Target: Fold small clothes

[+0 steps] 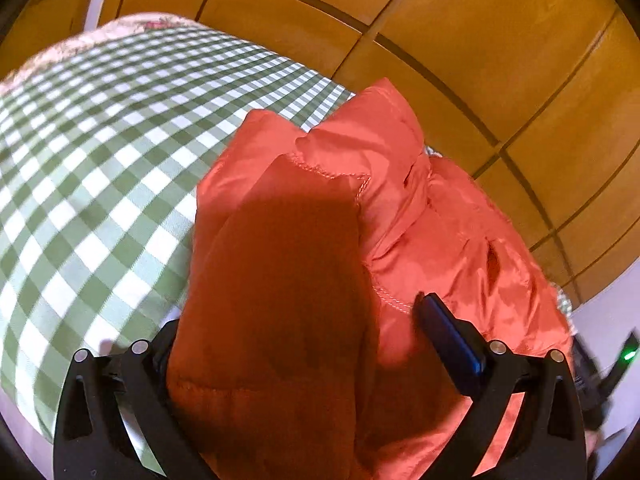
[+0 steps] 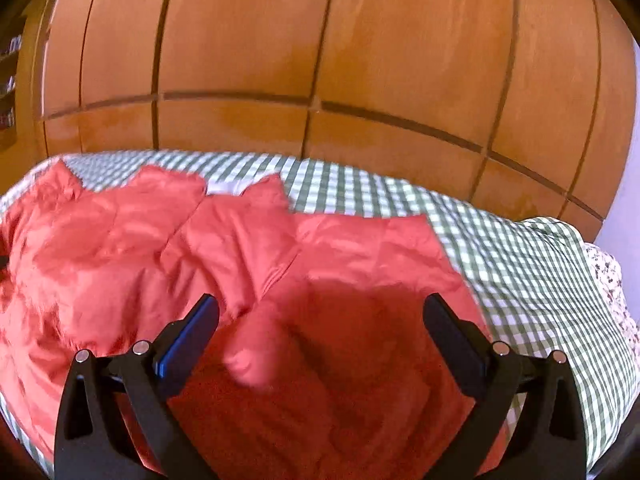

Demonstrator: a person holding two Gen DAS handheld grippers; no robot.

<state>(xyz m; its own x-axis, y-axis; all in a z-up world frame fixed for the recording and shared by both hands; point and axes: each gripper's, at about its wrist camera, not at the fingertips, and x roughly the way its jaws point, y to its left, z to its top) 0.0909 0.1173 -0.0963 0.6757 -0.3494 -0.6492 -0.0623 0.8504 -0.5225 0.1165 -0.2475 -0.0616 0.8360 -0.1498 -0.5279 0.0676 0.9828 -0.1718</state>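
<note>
Your left gripper (image 1: 304, 332): fingers spread wide, fold of red jacket (image 1: 400, 208) bunched between them, grip unclear. Your right gripper (image 2: 320, 312): fingers wide apart, holding nothing, above jacket spread lower left on checked cloth (image 2: 520, 264).

Both the left gripper (image 1: 316, 320) and the right gripper (image 2: 320, 312) are matte black plastic, each with two angular fingers (image 2: 452, 344) lined with blue pads. Beside each blue pad, two round silver screws (image 2: 140, 347) sit on the black linkage arms, which have triangular cut-outs.
</note>
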